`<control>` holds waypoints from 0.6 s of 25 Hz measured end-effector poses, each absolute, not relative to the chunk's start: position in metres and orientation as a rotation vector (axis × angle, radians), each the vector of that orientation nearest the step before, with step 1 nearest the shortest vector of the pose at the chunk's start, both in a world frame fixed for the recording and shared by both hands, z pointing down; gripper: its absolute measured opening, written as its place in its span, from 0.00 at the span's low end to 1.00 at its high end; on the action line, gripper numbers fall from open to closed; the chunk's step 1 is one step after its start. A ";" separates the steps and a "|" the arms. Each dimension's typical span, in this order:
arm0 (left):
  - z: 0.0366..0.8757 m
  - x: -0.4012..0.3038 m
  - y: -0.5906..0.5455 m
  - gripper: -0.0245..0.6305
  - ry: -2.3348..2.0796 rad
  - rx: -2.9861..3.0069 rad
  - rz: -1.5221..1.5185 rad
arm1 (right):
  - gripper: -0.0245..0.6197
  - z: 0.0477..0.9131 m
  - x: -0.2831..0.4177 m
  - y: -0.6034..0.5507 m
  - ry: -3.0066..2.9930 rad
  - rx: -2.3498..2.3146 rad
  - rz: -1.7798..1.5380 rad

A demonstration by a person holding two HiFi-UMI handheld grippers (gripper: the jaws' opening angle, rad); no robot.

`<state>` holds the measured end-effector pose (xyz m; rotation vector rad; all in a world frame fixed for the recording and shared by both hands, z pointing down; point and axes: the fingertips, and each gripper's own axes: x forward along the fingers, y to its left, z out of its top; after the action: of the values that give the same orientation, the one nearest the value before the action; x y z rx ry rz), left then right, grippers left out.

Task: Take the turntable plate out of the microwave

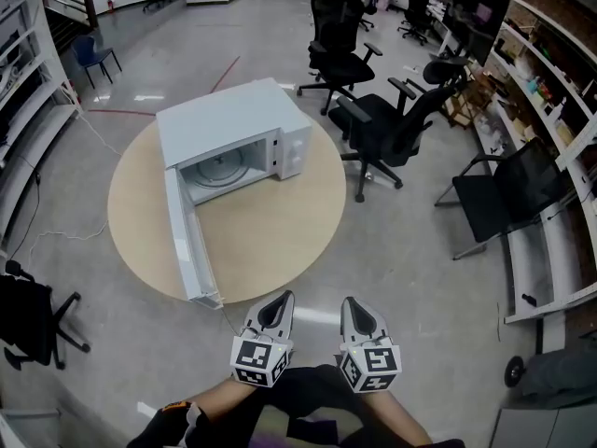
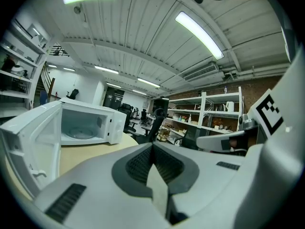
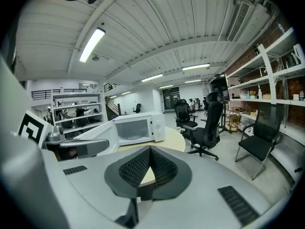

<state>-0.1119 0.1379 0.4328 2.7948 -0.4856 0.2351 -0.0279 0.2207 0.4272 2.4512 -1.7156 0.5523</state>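
Observation:
A white microwave (image 1: 233, 124) stands on a round wooden table (image 1: 280, 231) with its door (image 1: 189, 245) swung wide open toward me. The glass turntable plate (image 1: 224, 168) lies flat inside the cavity. My left gripper (image 1: 280, 299) and right gripper (image 1: 353, 304) hover side by side off the table's near edge, both shut and empty, well short of the microwave. The left gripper view shows its tip (image 2: 152, 146) shut, with the microwave (image 2: 90, 123) and plate (image 2: 82, 134) ahead to the left. In the right gripper view the shut tip (image 3: 150, 149) points at the microwave (image 3: 138, 128).
Black office chairs (image 1: 387, 129) stand close to the table's right side, with another (image 1: 508, 189) further right. Shelving (image 1: 550, 73) runs along the right wall. A dark chair (image 1: 33, 320) sits at the lower left. Open grey floor lies between me and the table.

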 end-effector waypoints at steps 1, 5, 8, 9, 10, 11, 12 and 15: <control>0.432 -0.115 0.135 0.11 -0.507 2.793 0.234 | 0.06 0.427 -0.030 0.215 -1.737 2.436 0.554; 0.434 -0.121 0.118 0.11 -0.622 2.771 0.225 | 0.06 0.427 -0.034 0.189 -1.853 2.350 0.522; 0.437 -0.126 0.109 0.11 -0.709 2.753 0.229 | 0.06 0.432 -0.031 0.175 -1.918 2.297 0.532; 0.437 -0.125 0.107 0.11 -0.740 2.742 0.231 | 0.06 0.433 -0.028 0.172 -1.937 2.278 0.538; 0.437 -0.124 0.105 0.11 -0.771 2.729 0.231 | 0.06 0.433 -0.025 0.168 -1.957 2.258 0.541; 0.436 -0.120 0.103 0.11 -0.798 2.718 0.230 | 0.06 0.432 -0.020 0.166 -1.979 2.239 0.538; 0.436 -0.115 0.103 0.11 -0.822 2.711 0.228 | 0.06 0.431 -0.014 0.163 -2.001 2.220 0.530; 0.432 -0.095 0.102 0.11 -0.888 2.701 0.218 | 0.06 0.428 0.005 0.155 -2.066 2.162 0.513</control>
<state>-0.0950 0.1020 0.4315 2.7013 -0.8882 0.2183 0.0055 0.1548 0.4282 2.1619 -2.0662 0.5134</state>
